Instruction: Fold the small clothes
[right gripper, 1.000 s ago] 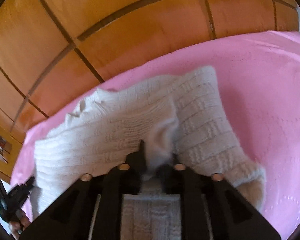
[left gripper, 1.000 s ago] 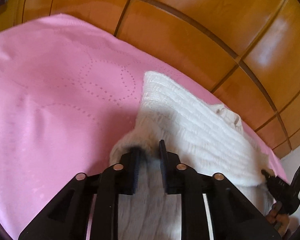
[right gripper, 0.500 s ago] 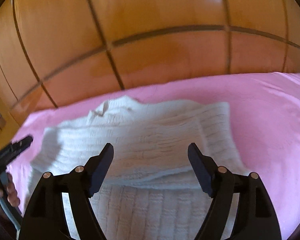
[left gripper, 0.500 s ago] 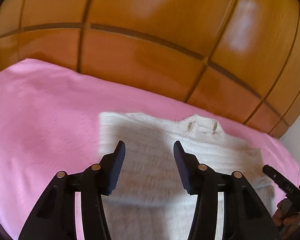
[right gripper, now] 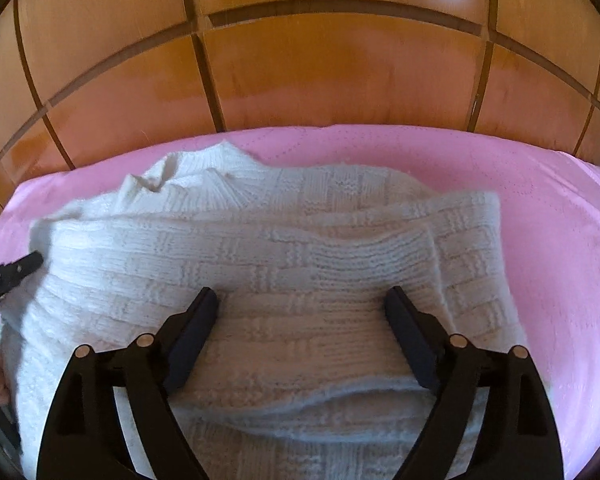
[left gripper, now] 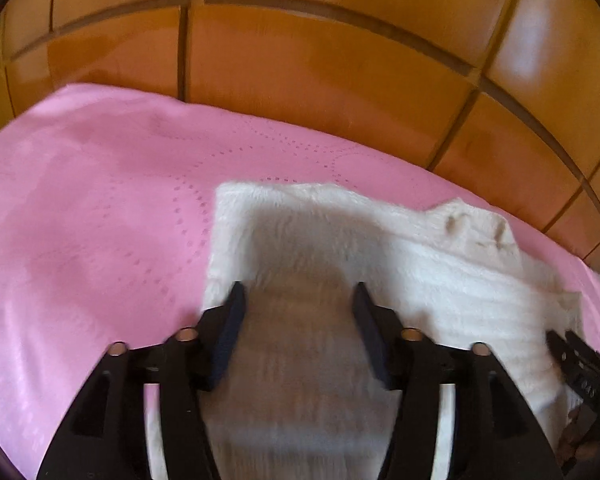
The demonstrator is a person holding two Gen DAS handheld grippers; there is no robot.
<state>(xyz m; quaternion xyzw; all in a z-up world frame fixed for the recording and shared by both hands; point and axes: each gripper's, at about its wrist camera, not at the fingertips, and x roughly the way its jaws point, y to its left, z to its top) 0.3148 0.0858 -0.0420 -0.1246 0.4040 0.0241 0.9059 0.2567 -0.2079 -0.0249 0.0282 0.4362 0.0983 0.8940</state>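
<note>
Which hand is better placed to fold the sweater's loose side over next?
Probably right: the right gripper has open jaws over the sweater, beside its loose edge; the left gripper is over the straight edge.

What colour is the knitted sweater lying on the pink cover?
Cream white sweater, with a ribbed block knit; clearest in the right wrist view.

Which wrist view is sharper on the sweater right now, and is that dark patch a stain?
Right wrist view: knit of the white sweater is crisp. Left wrist view: sweater soft and blurred; the grey patch between the fingers looks like the gripper's shadow, not a stain. Wardrobe panels show glare.
</note>
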